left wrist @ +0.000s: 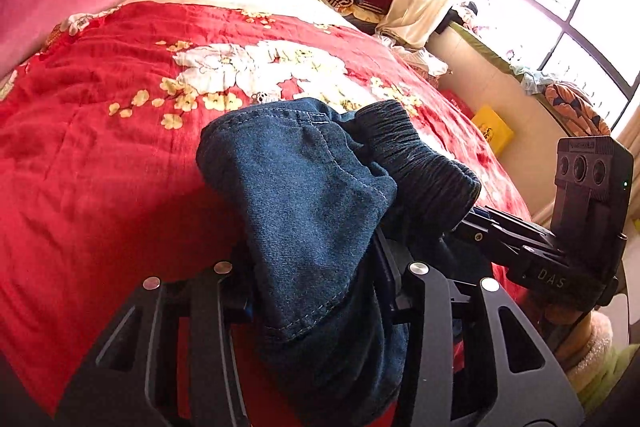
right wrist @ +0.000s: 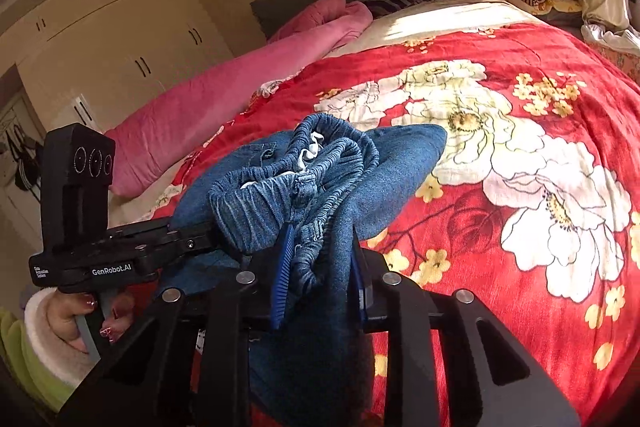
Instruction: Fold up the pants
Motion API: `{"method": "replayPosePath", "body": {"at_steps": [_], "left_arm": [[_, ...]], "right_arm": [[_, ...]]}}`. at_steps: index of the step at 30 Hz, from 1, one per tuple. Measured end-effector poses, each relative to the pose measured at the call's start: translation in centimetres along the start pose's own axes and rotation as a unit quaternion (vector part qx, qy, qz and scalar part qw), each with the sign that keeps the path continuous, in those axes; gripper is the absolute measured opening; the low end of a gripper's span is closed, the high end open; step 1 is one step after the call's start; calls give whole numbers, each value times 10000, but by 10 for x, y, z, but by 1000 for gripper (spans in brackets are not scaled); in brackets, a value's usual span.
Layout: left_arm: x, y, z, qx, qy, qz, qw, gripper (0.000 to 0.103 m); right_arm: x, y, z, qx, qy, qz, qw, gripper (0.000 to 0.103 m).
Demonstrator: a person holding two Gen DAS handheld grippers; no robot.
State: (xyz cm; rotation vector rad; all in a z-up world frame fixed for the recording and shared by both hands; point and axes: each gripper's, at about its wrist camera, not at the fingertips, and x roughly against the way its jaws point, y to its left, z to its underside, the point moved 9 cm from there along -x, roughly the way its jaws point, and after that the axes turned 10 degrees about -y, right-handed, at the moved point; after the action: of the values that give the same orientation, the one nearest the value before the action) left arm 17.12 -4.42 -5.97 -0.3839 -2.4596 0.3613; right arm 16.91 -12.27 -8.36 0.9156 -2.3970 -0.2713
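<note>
Both hand-held grippers clamped on denim pants (left wrist: 304,187): left hand-held gripper (left wrist: 316,291) on a bunched fold, right hand-held gripper (right wrist: 320,267) on elastic waistband, prob. Pants lifted above red floral bed cover (left wrist: 100,155).

Dark blue denim pants (left wrist: 304,195) with an elastic waistband (right wrist: 256,199), bunched and lifted above the bed.

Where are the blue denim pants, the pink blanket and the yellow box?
Blue denim pants (left wrist: 304,187), left wrist view, leg fabric.
Pink blanket (right wrist: 200,111), right wrist view, long roll's middle.
Yellow box (left wrist: 493,132), left wrist view, top face.
</note>
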Motion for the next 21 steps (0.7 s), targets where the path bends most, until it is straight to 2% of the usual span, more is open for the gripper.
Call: {"method": "replayPosePath", "body": {"at_steps": [6,13,18,21], "left_arm": [[-2,1,-35,-132,-249,-36,9996,35],[-19,9,-72,-372,-545,-199,9976,35],[-41,20,-79,-497,-583,-347,9965,35],[-60,35,-69,-404,-385,-439,9975,35]], "right_arm": [[-7,4,-33,190,-209,1,9996,24],[-35,-11,-68,194,-378,57,9991,24],[-58,-26,-74,133,-352,156,9992,24],[-75,-40,-62,-39,-101,259,9996,24]]}}
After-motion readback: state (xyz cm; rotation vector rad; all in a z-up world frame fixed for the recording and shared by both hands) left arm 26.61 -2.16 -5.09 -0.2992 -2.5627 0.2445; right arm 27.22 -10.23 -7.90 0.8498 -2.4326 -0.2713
